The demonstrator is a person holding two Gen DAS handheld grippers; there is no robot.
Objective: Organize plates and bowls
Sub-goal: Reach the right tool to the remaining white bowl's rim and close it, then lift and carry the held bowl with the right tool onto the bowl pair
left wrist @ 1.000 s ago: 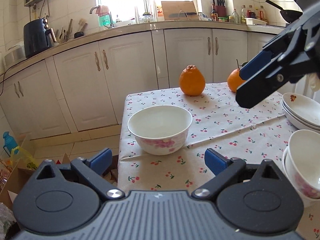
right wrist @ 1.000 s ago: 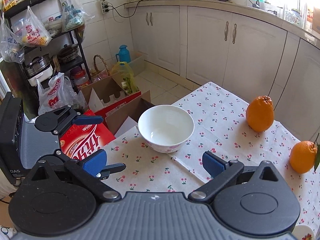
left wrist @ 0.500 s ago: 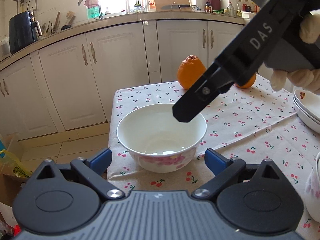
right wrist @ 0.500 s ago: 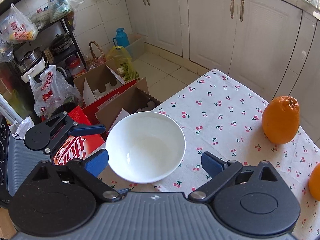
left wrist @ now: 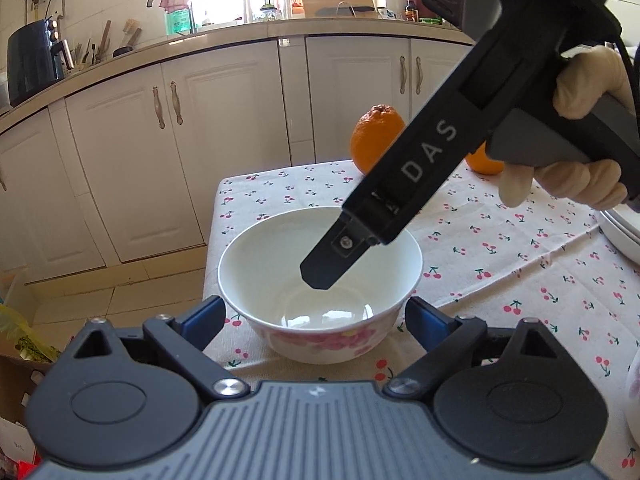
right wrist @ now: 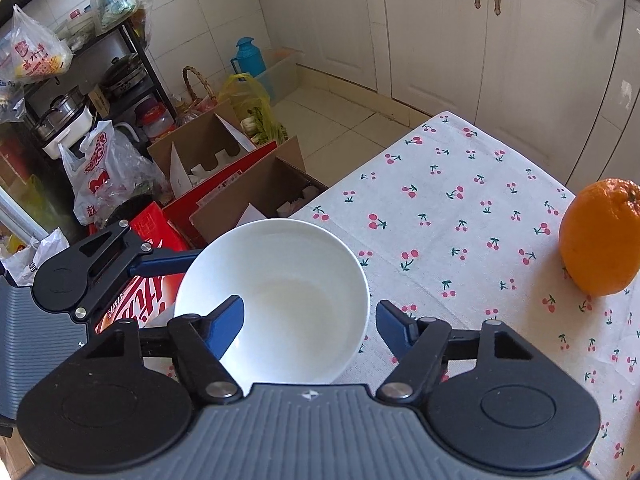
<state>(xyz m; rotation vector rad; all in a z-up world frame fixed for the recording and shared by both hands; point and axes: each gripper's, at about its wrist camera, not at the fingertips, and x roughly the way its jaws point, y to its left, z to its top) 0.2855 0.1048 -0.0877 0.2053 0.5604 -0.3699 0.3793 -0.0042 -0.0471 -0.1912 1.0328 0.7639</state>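
Straddling the bowl's (right wrist: 280, 300) near rim, the right tool (right wrist: 310, 320) is spread, one finger (right wrist: 226, 326) inside and one outside; the bowl sits at the bench's (right wrist: 460, 208) corner; the left tool (left wrist: 312, 320), also spread, flanks its sides, equally near.

right gripper (right wrist: 308, 322) lowered over the bowl (right wrist: 276, 300) — one finger now inside its rim, left gripper (left wrist: 314, 318) drawn closer — straddling it

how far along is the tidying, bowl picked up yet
Not yet. The bowl sits on the table. The right gripper is open, one finger inside the rim, one outside. The left gripper is open around it. Gripping, lifting and stacking remain.
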